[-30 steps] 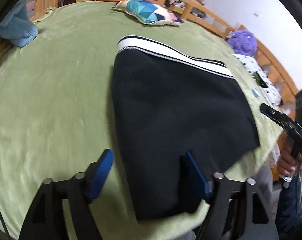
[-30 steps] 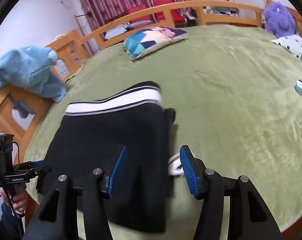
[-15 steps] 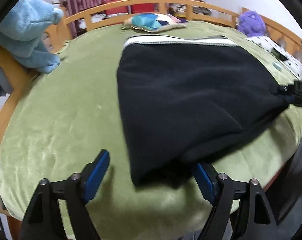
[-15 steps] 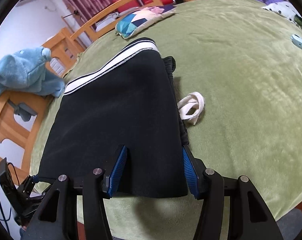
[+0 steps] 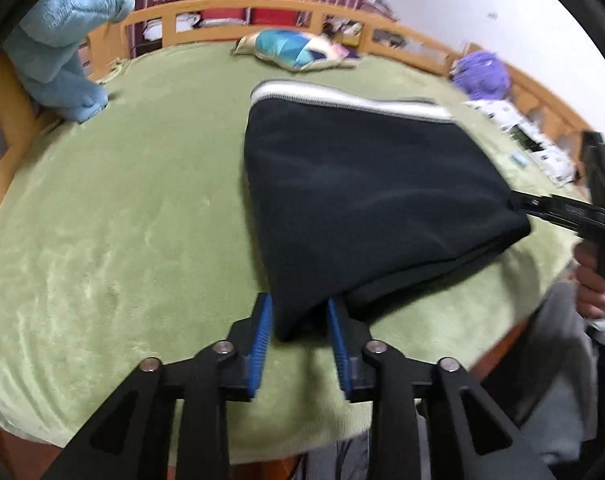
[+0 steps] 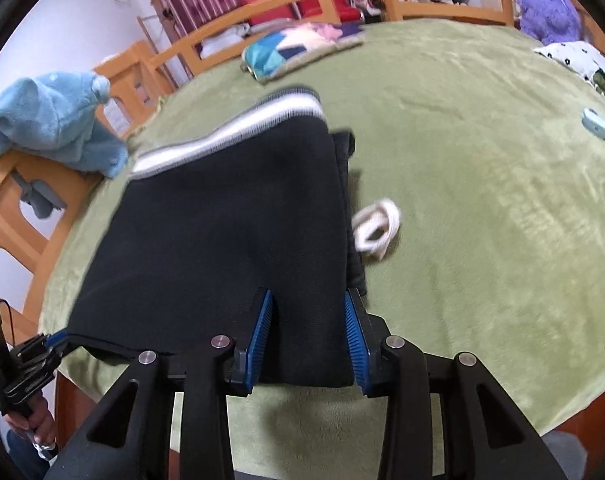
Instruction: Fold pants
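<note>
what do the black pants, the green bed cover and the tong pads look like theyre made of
Black pants with a white-striped waistband: soft matte knit or fleece, probably; they drape in thick folds. Green bed cover: plush short-pile fabric, with shiny brushed streaks. Blue pads on the right tongs: ribbed, likely rubber or plastic.

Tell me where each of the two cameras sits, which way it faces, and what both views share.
Left wrist: sits on the left gripper, facing along its fingers over the black pants toward the wooden rail; the right gripper and its holding hand show at right.
Right wrist: sits on the right gripper, facing across the pants toward the rail; the left gripper shows at lower left.
Shared: pants, green blanket, patchwork pillow, blue plush, purple plush.
</note>
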The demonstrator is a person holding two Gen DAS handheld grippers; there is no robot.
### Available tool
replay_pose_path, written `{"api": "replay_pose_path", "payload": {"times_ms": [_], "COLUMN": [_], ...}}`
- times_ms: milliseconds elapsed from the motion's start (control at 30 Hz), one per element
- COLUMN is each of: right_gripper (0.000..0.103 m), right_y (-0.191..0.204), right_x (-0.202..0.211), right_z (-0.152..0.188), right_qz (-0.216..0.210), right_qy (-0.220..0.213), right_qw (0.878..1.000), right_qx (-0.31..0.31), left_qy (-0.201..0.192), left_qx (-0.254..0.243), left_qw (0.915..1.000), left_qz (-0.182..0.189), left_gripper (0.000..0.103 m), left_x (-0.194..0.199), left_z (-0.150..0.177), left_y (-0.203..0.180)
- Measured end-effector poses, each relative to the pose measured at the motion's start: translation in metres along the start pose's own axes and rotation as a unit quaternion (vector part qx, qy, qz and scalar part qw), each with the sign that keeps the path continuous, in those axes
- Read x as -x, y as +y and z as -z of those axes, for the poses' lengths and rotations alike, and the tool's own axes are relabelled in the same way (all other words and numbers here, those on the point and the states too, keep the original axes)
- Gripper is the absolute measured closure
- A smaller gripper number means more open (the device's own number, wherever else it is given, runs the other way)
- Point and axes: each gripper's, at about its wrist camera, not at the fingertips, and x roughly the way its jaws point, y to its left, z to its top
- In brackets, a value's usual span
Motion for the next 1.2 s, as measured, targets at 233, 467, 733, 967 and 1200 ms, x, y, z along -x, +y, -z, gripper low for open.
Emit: {"api": "replay_pose_path", "payload": {"times_ms": [233,467,733,967,1200], "right_gripper": [0.067,0.092,0.094,0.074,0.074], "right_y": [0.001,0.012,-0.013,-0.023,0.017], "right_x": [0.003,-0.066,-0.020,-0.034,-0.045], "right_z": [-0.041,-0.077,-0.069,-0.072,-0.107], "right_qz": [0.005,0.045,-0.033,0.000,-0.011], "right_qy": [-0.053,-0.011,-0.068,-0.037,-0.081], "right_qw": [0.999,0.999,0.996,0.998,0.996], "right_qx": [0.001,0.029,-0.041,-0.044,0.034], "left_qy": [-0.031,-0.018,-0.012,0.056,0.078], "left_qx": [0.020,0.076,0.064,0.044,0.054], "left_qw": [0.9993,0.9965,0.9970,0.9974,0.9944], "left_qz": [0.000,0.031,0.042,0.014,0.045], "left_gripper": [0.060,0.059,0.056,0.048,0.041], "left_x": [0.008,-0.008,-0.028,-0.076,-0.082], "left_z": [-0.037,-0.061,-0.074,-0.070,-0.053], "left_y": [0.005,0.013,0.005,-0.004,0.002]}}
